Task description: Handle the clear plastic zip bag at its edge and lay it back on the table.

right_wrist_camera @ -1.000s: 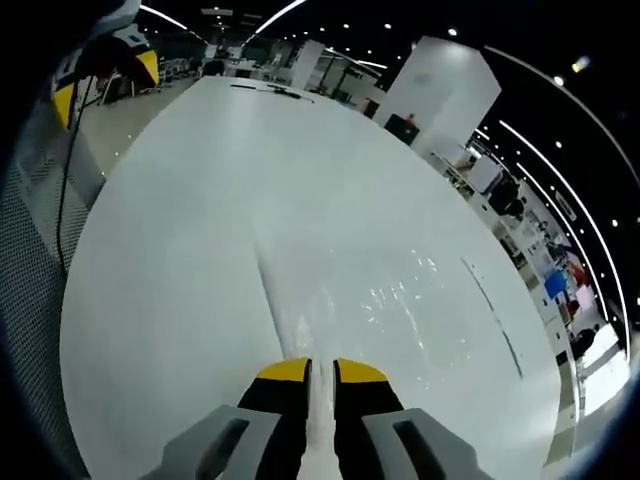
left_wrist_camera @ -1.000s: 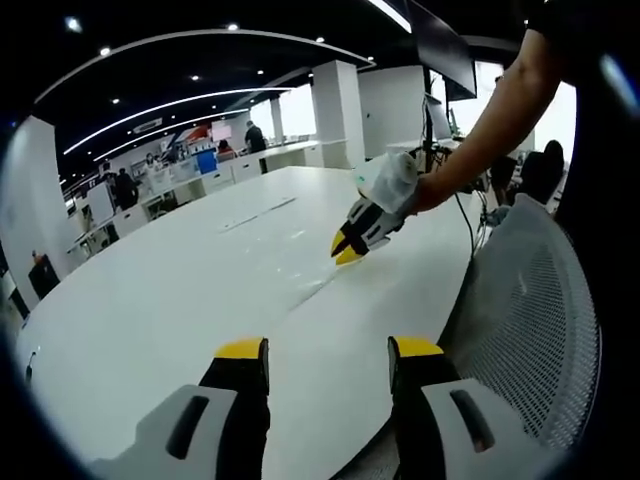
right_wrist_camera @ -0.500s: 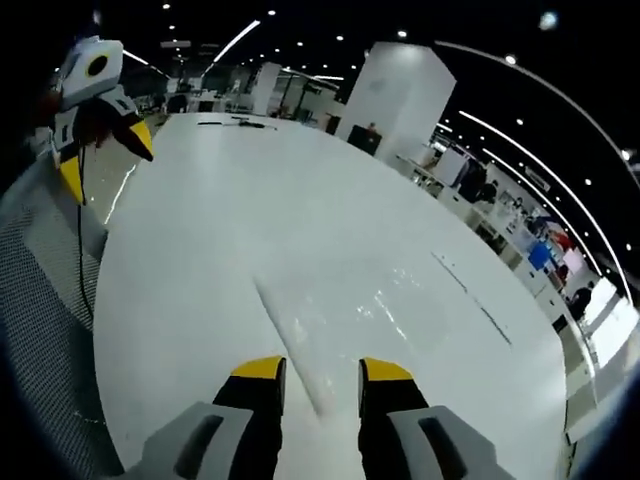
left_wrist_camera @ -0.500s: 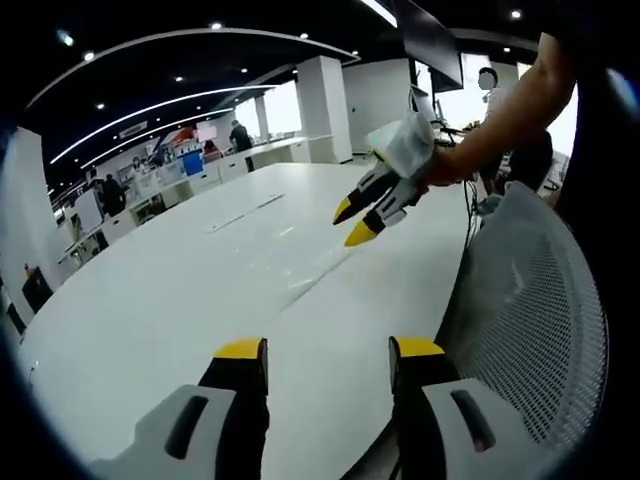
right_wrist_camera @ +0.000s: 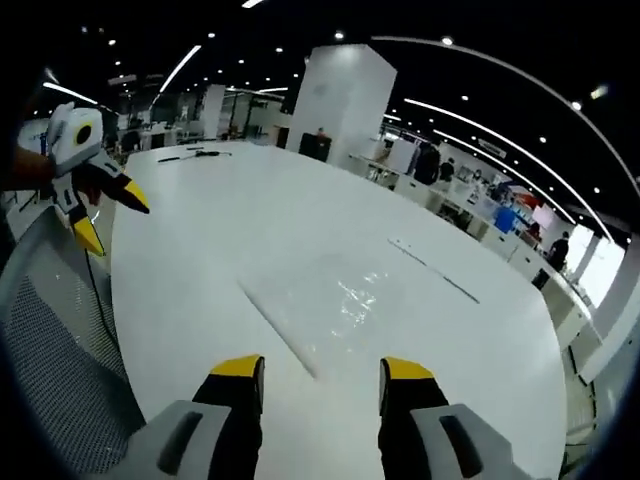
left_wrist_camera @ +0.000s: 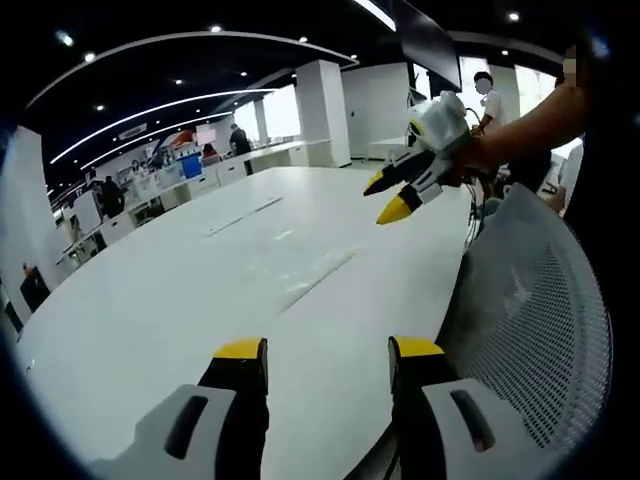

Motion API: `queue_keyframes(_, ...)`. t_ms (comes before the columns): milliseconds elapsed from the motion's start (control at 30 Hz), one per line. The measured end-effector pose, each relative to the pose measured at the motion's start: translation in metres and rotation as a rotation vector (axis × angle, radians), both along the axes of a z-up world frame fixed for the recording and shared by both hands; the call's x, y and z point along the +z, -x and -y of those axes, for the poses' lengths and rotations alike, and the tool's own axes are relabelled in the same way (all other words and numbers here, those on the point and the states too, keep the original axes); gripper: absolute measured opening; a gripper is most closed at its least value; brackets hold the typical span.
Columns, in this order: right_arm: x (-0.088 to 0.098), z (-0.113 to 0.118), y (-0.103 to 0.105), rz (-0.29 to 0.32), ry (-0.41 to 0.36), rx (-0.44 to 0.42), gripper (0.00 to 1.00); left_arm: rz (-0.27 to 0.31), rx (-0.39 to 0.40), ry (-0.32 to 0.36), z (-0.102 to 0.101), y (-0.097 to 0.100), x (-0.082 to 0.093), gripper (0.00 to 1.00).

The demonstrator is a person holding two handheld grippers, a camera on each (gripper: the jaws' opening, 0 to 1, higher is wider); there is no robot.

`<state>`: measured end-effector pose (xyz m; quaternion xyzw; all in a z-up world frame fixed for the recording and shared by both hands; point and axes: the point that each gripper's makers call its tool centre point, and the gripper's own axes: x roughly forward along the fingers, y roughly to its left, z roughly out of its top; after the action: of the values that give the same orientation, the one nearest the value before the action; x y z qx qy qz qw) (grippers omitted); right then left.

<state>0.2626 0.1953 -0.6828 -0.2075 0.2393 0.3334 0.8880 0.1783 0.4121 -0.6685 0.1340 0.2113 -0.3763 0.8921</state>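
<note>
Both tools stand with their jaws apart and nothing between them, which fits a bag already set down. The clear plastic zip bag (right_wrist_camera: 345,305) lies flat on the white desk (right_wrist_camera: 200,250), just ahead of the right tool (right_wrist_camera: 322,372), and its sheen and one long straight edge are all that set it off from the desk top. In the left gripper view the same bag (left_wrist_camera: 300,275) appears as a faint glossy patch farther out on the desk (left_wrist_camera: 150,310), well ahead of the left tool (left_wrist_camera: 328,352), whose yellow-tipped jaws are spread wide over bare desk near the rim. The right tool (left_wrist_camera: 395,195) shows there in the air above the far side of the desk, held in a person's hand, clear of the bag. That height probably keeps it from dragging the thin film. The left tool (right_wrist_camera: 105,210) also shows at the left of the right gripper view, raised beside a mesh chair back (right_wrist_camera: 60,350) and apart from the bag. Lying flat and untouched, the bag suggests the task is at or near its end.
</note>
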Motion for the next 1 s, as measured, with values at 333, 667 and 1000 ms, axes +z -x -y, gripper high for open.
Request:
queue_keyframes(333,0.012,0.023,0.031,-0.015,-0.029,-0.063,0.57,0.025,-0.013,0.016,0.004,0.001,0.008,0.49)
queue_keyframes(667,0.008,0.040,0.057,-0.002,-0.064,-0.104,0.71,0.019,-0.004,0.044,0.009,0.005,0.008,0.58)
queue_keyframes(1000,0.001,0.034,0.075,0.030,-0.091,-0.104,0.88,0.013,0.014,0.046,0.013,0.014,-0.002,0.71)
